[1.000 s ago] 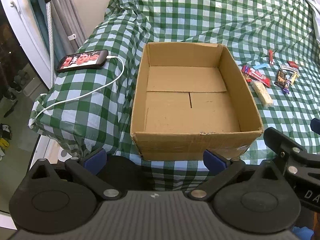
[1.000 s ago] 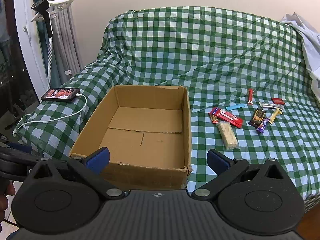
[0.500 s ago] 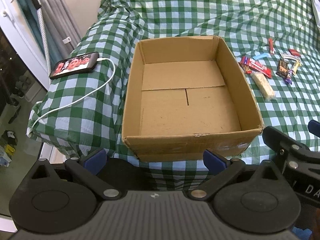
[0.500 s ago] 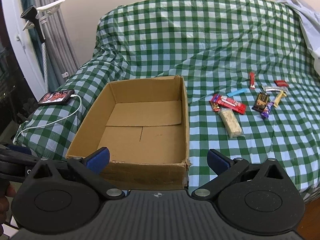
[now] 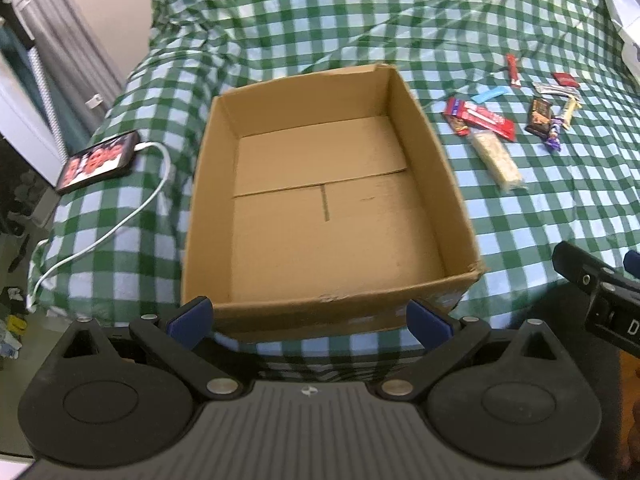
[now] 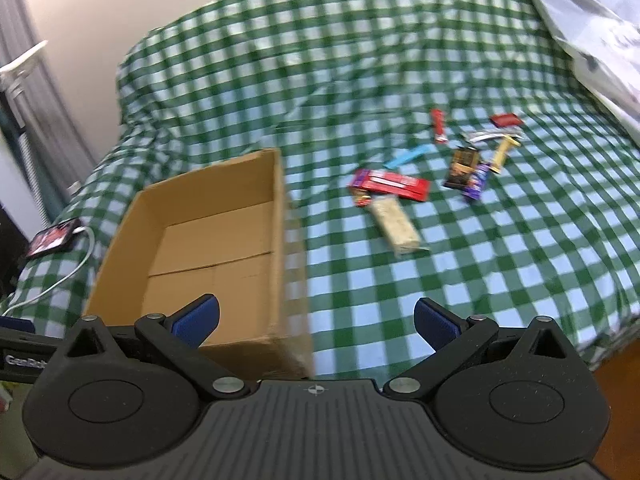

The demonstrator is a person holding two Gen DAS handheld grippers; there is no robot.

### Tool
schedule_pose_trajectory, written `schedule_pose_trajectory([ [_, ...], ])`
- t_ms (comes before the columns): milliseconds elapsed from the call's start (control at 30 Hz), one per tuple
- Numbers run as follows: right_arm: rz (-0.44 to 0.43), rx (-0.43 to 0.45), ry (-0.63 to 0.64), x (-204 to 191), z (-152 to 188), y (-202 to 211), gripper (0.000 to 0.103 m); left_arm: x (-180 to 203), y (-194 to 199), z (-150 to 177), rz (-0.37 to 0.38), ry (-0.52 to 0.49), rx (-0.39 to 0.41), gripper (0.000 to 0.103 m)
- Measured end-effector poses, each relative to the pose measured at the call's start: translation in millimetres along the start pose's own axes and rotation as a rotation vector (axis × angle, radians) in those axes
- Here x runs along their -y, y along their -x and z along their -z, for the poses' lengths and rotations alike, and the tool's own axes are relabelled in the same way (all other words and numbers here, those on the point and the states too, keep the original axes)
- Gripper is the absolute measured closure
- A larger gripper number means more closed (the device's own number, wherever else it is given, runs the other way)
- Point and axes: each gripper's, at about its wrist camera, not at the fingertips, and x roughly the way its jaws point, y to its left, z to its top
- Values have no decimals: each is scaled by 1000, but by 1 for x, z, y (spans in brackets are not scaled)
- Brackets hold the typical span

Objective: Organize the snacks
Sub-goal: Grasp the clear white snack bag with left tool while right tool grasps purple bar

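So, quick status, everything placed relative to the box:
Box: cardboard box (image 5: 328, 216) is sitting open-topped on the checked cover (image 5: 540, 216), nothing inside yet.
Snacks: the whole cluster is lying on the cover to the right of the box, none touching it. The long red pack (image 6: 390, 184) and the pale bar (image 6: 394, 222) are lying nearest the box; the dark bar (image 6: 462, 168), blue strip (image 6: 408, 156), red stick (image 6: 439, 126) and small red packet (image 6: 506, 121) are lying farther out.
Left gripper (image 5: 308, 322): fingers spread wide, holding nothing, hovering just off the box's near wall. Probably parked there to leave the picking to the other side.
Right gripper (image 6: 316, 320): also spread wide and empty, pointing past the box's right corner toward the snacks. Looks like it is lining up for the first pick.
Phone: phone (image 5: 98, 162) with white cable (image 5: 120, 224) is lying left of the box, out of the way.
Hard to read: right view is smearing with motion blur, so wrapper labels and the silver and yellow pieces beyond the dark bar are not resolving.
Cut off: right edge of the left view is showing only part of the other gripper.
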Motion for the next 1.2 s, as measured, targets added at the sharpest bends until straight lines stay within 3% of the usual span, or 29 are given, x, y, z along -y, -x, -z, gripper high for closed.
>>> schedule_pose_trajectory([
  [700, 236, -45, -188, 129, -16, -26, 0, 128, -56, -75, 119, -167, -66, 0],
  [800, 276, -37, -212, 151, -24, -35, 0, 152, -79, -89, 140, -175, -91, 0],
  [967, 322, -25, -222, 185, -44, -64, 0, 183, -135, -116, 168, -127, -203, 0],
  [1200, 313, -30, -151, 220, -83, -142, 0, 220, -212, -151, 182, -53, -314, 0],
])
